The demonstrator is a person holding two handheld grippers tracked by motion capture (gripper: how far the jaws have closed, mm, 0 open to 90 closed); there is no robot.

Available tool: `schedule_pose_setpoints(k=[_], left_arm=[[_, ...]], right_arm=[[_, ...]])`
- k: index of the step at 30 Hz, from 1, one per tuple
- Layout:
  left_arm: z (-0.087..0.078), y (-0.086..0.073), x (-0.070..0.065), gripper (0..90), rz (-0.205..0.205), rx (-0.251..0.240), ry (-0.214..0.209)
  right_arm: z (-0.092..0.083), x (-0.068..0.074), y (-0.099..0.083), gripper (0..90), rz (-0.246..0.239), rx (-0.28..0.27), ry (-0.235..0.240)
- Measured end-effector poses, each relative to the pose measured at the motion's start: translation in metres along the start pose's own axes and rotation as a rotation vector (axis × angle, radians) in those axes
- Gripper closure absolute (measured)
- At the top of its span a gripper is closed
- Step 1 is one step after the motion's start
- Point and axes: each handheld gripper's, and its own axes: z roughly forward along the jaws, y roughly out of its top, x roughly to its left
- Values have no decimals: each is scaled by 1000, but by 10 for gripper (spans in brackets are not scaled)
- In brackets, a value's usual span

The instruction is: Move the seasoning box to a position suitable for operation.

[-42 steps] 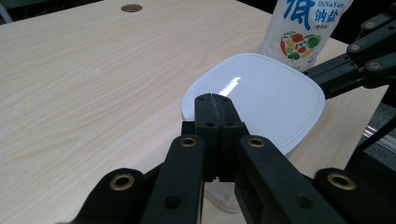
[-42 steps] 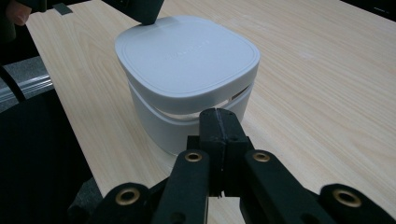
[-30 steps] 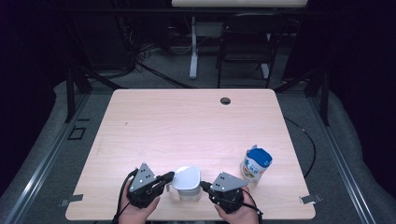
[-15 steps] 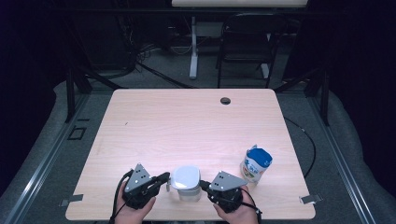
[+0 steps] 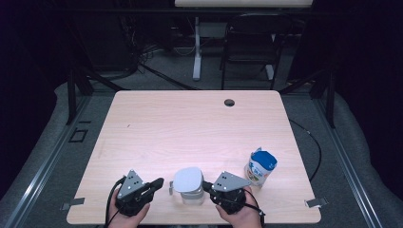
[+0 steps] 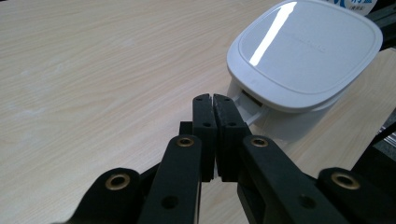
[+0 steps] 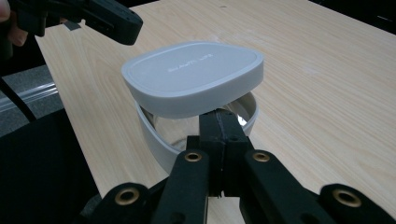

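White and rounded, the plastic lid (image 5: 189,178) sits tilted on the clear plastic box (image 5: 191,196), right between the two claws on the pale wooden worktop (image 5: 190,128). The right claw (image 5: 206,185) is pinched tight on the box's rim, just under the lid. The left claw (image 5: 160,181) has its jaws together on nothing, right beside the lid's small tab (image 6: 246,106). A good next move looks like this: hold the box steady, open the left claw a little, pinch the tab and lift slowly.

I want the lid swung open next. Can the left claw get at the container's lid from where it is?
Probably yes: the left claw, shut, sits beside the white lid near its front tab, with bare table around. The right claw grips the container's rim.
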Motion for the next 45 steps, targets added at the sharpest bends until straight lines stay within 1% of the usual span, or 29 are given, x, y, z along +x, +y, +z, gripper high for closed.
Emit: schedule_pose_setpoints(k=[2, 8, 15, 20, 25, 27, 38, 40, 45], left_arm=[[-3, -2, 2, 878, -12, -7, 5], [-7, -6, 4, 862, -13, 5, 20], [-9, -8, 7, 833, -15, 2, 26], [-11, -9, 7, 819, -19, -3, 28], [-14, -9, 8, 807, -23, -6, 30], [-14, -9, 8, 803, -27, -9, 31], [-14, -10, 10, 794, -29, -8, 32], [-13, -11, 10, 791, -37, -8, 33], [-13, -11, 11, 791, -35, -3, 33]], right_arm=[[3, 0, 2, 900, 3, 8, 9], [12, 5, 13, 900, -9, 21, 24], [18, 10, 21, 900, -17, 36, 34], [19, 11, 26, 900, -13, 33, 35], [18, 11, 34, 900, -26, 33, 34], [17, 11, 36, 900, -23, 29, 36], [14, 12, 43, 900, -38, 28, 38], [14, 12, 44, 900, -42, 29, 36], [13, 12, 48, 900, -42, 23, 37]])
